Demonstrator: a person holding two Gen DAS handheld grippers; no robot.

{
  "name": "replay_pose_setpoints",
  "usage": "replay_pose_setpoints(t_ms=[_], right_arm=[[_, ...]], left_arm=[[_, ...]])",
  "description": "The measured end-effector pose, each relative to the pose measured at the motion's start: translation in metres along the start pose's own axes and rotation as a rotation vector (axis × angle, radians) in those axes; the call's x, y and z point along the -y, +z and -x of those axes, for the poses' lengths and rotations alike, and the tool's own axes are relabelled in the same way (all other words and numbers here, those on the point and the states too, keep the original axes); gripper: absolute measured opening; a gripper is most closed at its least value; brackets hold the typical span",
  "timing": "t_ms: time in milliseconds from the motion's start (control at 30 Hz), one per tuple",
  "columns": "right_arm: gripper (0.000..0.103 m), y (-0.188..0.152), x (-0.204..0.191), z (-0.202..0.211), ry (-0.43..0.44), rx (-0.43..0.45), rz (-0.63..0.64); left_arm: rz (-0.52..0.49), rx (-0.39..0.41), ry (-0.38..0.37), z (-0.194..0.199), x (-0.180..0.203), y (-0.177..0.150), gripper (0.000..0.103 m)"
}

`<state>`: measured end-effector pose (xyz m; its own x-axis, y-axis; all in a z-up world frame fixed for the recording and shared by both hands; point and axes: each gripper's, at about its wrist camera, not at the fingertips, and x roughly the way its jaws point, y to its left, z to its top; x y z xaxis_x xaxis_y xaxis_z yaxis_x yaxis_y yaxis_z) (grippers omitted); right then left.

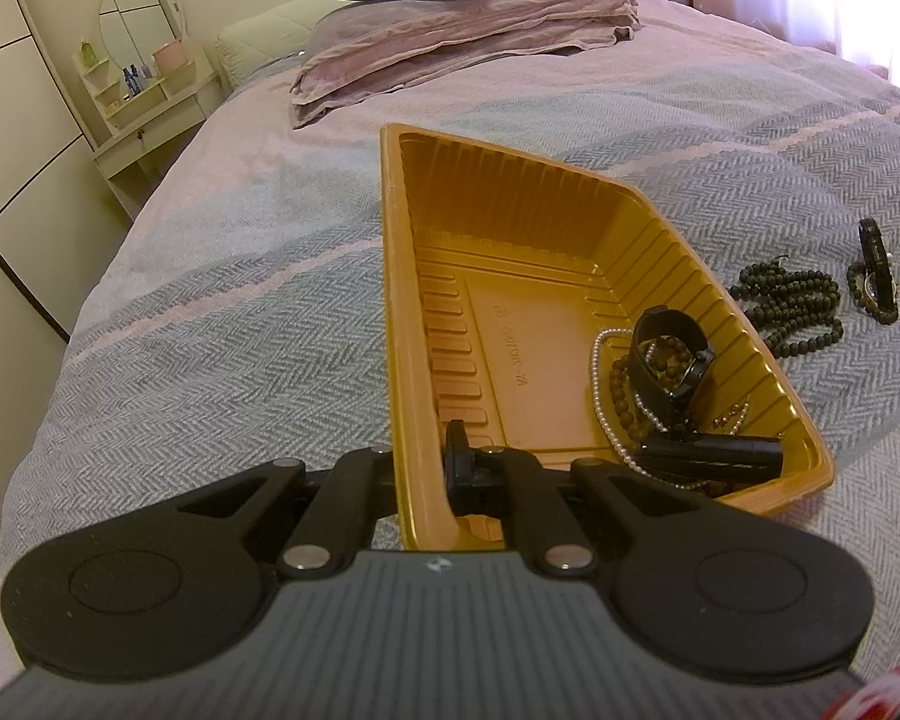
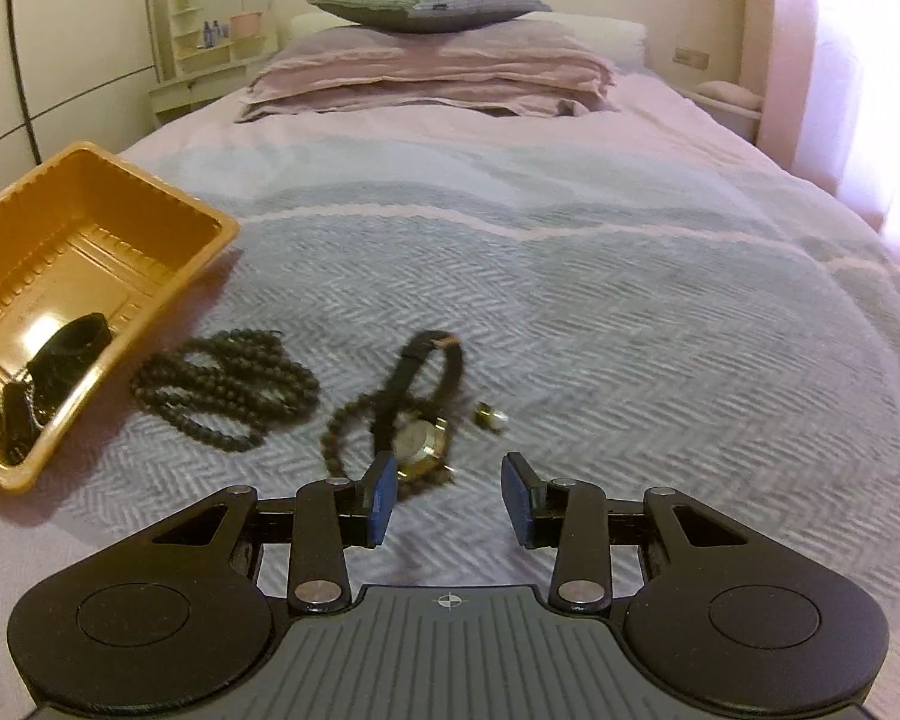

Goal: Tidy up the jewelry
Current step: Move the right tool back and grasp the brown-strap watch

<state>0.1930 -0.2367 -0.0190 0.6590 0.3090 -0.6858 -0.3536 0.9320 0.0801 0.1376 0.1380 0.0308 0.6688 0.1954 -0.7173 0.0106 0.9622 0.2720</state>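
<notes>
A gold plastic tray (image 1: 426,228) lies on the bed; it also shows at the left of the right wrist view (image 2: 210,240). My left gripper (image 1: 429,474) is shut on the tray's near left rim. In the tray lie a black watch (image 1: 672,354), a pearl necklace (image 1: 597,372), dark beads and a black tube (image 1: 714,456). On the blanket lie a dark bead necklace (image 2: 228,390), a gold-faced watch with a black strap (image 2: 420,438) tangled with a bead bracelet, and a small gold earring (image 2: 491,417). My right gripper (image 2: 450,498) is open and empty, just short of the watch.
The bed has a grey herringbone blanket (image 2: 630,330) with pink stripes. Folded pink bedding and a grey pillow (image 2: 426,0) are stacked at the head. A white dressing table with a mirror (image 1: 138,78) stands left of the bed.
</notes>
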Motion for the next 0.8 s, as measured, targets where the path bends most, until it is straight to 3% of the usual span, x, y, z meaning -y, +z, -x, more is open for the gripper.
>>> replay_pose_setpoints(t_ms=[333,367,433,467,800], right_arm=[[0.038,0.021,-0.022,-0.044,0.021,-0.017,0.034],[0.035,0.022,-0.023,-0.047,0.019,-0.021,0.038],[0.016,0.024,-0.024,-0.052,0.012,-0.036,0.045],[0.016,0.025,-0.023,-0.052,0.011,-0.042,0.039],[0.013,0.030,-0.031,-0.017,0.016,0.011,0.091]], left_arm=[[-0.003,0.001,0.000,0.000,0.000,-0.001,0.005],[-0.002,0.001,-0.001,0.001,0.000,-0.001,0.005],[-0.001,0.000,-0.003,0.000,-0.001,-0.001,0.005],[-0.001,0.000,-0.003,0.000,-0.001,-0.001,0.005],[-0.002,0.002,-0.004,0.001,-0.001,-0.001,0.005]])
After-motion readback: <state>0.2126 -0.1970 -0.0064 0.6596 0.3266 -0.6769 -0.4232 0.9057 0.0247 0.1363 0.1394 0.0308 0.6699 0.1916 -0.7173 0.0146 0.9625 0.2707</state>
